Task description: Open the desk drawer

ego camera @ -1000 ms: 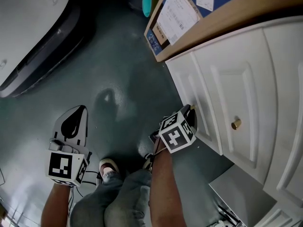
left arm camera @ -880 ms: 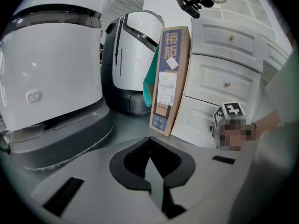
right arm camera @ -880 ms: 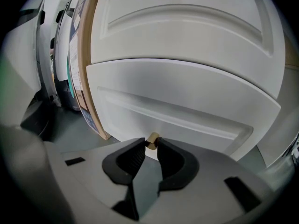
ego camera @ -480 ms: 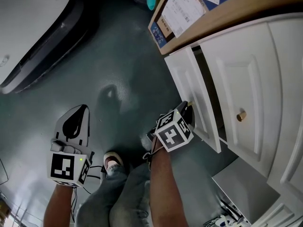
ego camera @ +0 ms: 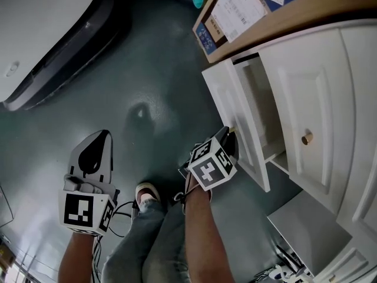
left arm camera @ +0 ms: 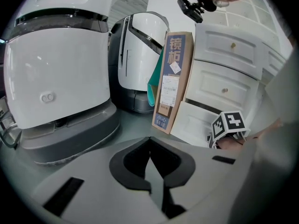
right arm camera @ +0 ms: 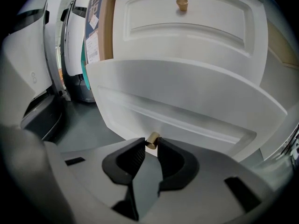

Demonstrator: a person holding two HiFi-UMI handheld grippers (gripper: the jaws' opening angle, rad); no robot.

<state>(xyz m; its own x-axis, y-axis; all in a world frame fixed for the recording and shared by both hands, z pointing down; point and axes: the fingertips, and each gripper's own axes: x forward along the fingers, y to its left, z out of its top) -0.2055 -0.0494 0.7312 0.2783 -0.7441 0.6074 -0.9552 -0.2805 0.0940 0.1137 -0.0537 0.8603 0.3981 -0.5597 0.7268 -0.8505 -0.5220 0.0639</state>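
drawer [ego camera: 227,102] white | knob [right arm camera: 152,140] brass | floor [ego camera: 147,69] grey-green | marker cube [ego camera: 207,165] black-and-white squares

Right claw [right arm camera: 150,146] sits at the front of the pulled-out white panelled drawer [right arm camera: 187,101], with the drawer's small brass knob [right arm camera: 152,140] pinched between the jaws. A second white drawer front [right arm camera: 187,27] stands above it, further back. A flat cardboard box [ego camera: 235,10] stands just left of the drawers, and the big white-and-grey machine [ego camera: 41,34] is beyond it across the dark floor [ego camera: 147,87]. Left claw [ego camera: 97,146] hangs well apart, left of the person's leg [ego camera: 153,240].
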